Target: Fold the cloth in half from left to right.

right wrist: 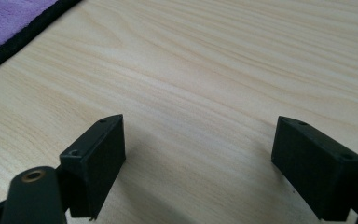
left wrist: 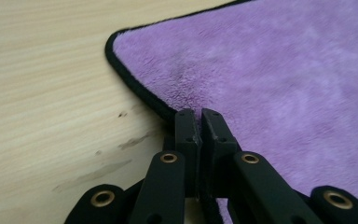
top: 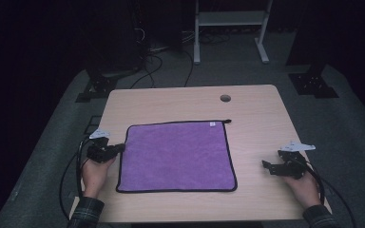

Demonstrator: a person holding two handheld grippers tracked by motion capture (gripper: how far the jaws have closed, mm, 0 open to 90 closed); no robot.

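Left gripper (left wrist: 199, 114) pinches the purple cloth (top: 178, 154) by its left edge.
Right gripper (right wrist: 200, 154) waits apart above the table (top: 256, 118), probably for folding.

No readable text in any view.
The purple cloth (top: 177, 156) carries a small white tag (top: 212, 124) at its far edge, seen from the high view, but it is too small for any lettering or sign on it to be made out.
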